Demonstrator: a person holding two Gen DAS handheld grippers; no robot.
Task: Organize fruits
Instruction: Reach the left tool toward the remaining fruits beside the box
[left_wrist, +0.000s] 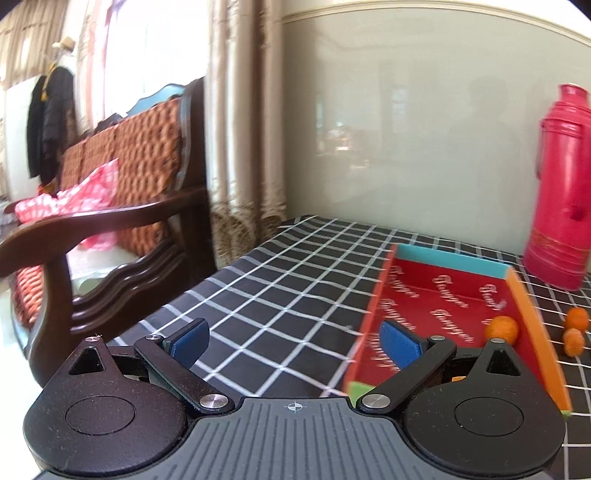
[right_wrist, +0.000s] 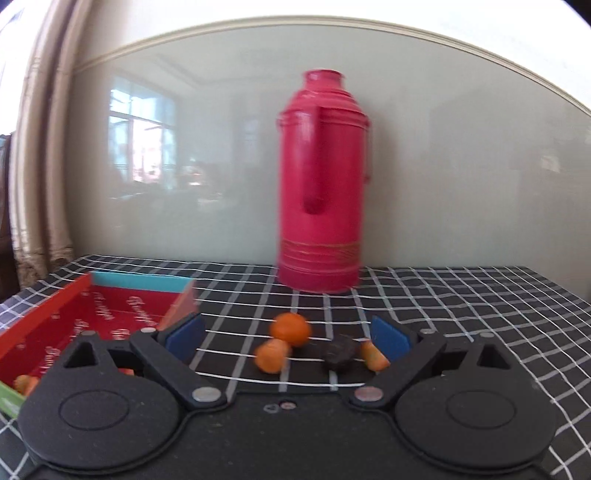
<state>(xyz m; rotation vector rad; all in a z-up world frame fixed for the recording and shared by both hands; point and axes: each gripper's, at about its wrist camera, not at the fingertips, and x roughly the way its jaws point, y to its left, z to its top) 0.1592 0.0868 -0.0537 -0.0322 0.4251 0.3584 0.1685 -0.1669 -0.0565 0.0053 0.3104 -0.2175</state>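
Left wrist view: left gripper (left_wrist: 295, 343) jaws spread wide, holding nothing, hovering over the checked worktop (left_wrist: 258, 295) at the near-left edge of the red tray (left_wrist: 443, 295). One orange fruit (left_wrist: 501, 329) sits inside the tray by its orange wall; two more fruits (left_wrist: 577, 318) lie outside, just beside that wall. Pink thermos (left_wrist: 561, 184) stands behind.

Right wrist view: right gripper (right_wrist: 288, 339) jaws wide apart, empty, lined up on loose fruit: round orange (right_wrist: 290, 329), a smaller piece (right_wrist: 272, 355) touching it, another piece (right_wrist: 373, 355) near the right pad, and a dark object (right_wrist: 340, 355) between. Frame is blurred. Risk: closing on the cluster could catch two fruits or the dark object, or squirt the round one away across the cloth.
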